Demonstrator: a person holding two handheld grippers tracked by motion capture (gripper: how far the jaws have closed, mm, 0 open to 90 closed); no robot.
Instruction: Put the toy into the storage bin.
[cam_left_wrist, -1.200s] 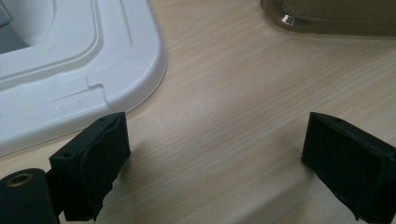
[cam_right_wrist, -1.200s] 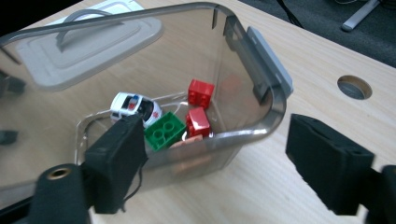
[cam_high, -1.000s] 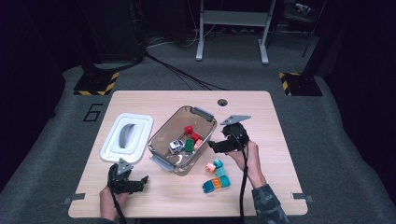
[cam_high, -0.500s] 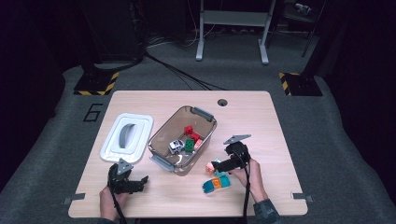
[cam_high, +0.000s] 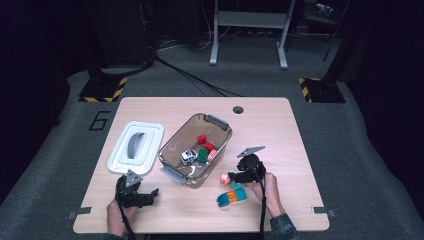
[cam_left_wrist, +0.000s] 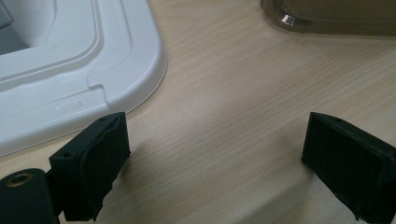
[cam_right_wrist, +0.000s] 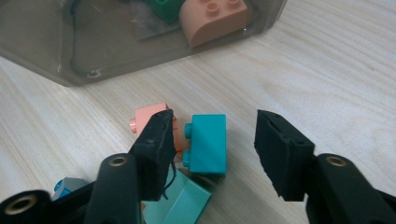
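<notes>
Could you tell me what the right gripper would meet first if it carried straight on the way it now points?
Most likely the teal brick, which lies on the table between the right gripper fingers; those have just been closing and do not press on it yet. Depth is hard to judge; the left finger may brush the peach brick.

A light wooden bench (cam_high: 300, 150) stands on grey carpet (cam_high: 350, 125) in a dark room. At twelve o'clock, a grey metal stand (cam_high: 248, 30); black cables (cam_high: 195, 77) run at eleven. Yellow-black striped floor plates (cam_high: 102, 90) lie at ten and two o'clock.
</notes>
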